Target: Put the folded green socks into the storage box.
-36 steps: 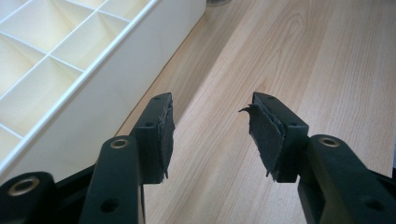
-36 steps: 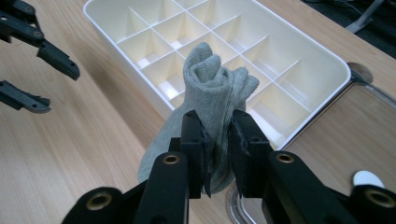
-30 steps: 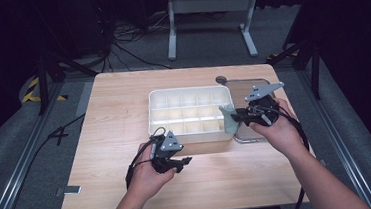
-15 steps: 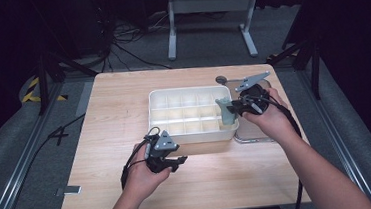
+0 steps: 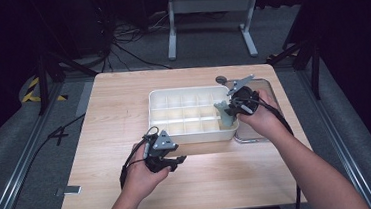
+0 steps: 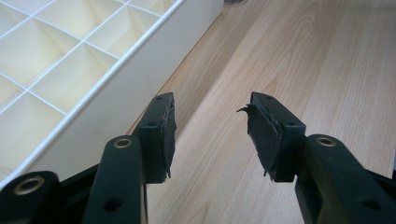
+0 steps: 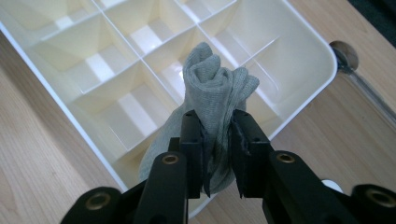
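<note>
A white divided organizer tray point(image 5: 159, 120) point(image 7: 303, 32) point(image 6: 116, 79) stands in the middle of the wooden table. My right gripper point(image 5: 226, 110) point(image 7: 215, 140) is shut on a rolled grey sock point(image 7: 215, 88) point(image 5: 222, 111) and holds it over the tray's near right corner compartments. My left gripper point(image 5: 170, 161) point(image 6: 212, 135) rests low in front of the tray's near wall, jaws open, nothing between its pads point(image 6: 264, 137).
A metal-rimmed tray point(image 5: 261, 134) lies right of the organizer, partly under my right hand. A round dark knob point(image 5: 220, 79) point(image 7: 344, 55) sits at the organizer's far right corner. Bare wood point(image 5: 118, 105) spreads left of and in front of the organizer.
My right hand has carried the sock leftward and down, from beside the metal tray to over the organizer's right end. The left hand has stayed put.
</note>
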Tool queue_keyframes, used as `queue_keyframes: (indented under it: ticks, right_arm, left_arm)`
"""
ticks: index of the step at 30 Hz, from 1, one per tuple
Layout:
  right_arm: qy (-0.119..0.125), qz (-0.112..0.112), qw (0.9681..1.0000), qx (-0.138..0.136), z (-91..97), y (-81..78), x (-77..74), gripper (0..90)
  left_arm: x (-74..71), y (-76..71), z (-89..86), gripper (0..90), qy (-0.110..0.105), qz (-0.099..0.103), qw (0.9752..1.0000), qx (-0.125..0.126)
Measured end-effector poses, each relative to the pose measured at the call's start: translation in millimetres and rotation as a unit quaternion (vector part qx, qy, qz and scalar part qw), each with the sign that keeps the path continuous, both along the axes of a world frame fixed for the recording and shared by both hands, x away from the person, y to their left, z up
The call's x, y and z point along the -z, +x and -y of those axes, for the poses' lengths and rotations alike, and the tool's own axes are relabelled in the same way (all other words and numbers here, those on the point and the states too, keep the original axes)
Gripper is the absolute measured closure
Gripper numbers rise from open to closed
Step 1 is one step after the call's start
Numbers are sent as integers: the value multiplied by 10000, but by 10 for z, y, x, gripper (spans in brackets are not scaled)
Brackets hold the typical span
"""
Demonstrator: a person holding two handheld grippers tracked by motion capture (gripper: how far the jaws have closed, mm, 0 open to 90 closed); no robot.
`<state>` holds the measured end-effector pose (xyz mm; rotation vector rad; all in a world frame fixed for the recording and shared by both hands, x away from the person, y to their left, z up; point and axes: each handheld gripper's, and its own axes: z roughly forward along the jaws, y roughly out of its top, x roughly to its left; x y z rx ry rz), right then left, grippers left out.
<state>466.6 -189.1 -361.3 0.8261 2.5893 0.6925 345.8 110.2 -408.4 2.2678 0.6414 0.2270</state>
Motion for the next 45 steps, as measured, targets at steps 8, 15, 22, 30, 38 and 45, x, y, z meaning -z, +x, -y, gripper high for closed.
queue_keyframes:
  ticks: [8,15,22,30,38,45]
  right_arm:
    - [-368,-265,9990,-25,-78,6,171,761]
    - [-655,-625,9959,25,-146,24,267,766]
    - [-941,-1158,9888,33,-205,98,406,773]
    - [-1239,-1416,9821,33,-289,165,527,773]
    - [-1354,-1748,9751,146,-323,289,582,770]
    - [-1358,-1774,9745,190,-336,295,581,756]
  left_arm:
    - [15,-4,28,525,39,-15,10000,17]
    - [20,-1,29,524,45,8,10000,28]
    - [26,-11,30,525,87,-16,10000,40]
    - [42,-19,20,526,140,-35,9999,29]
    - [61,-28,-11,525,138,-50,9999,-8]
    - [61,-39,-8,525,156,-62,9999,1]
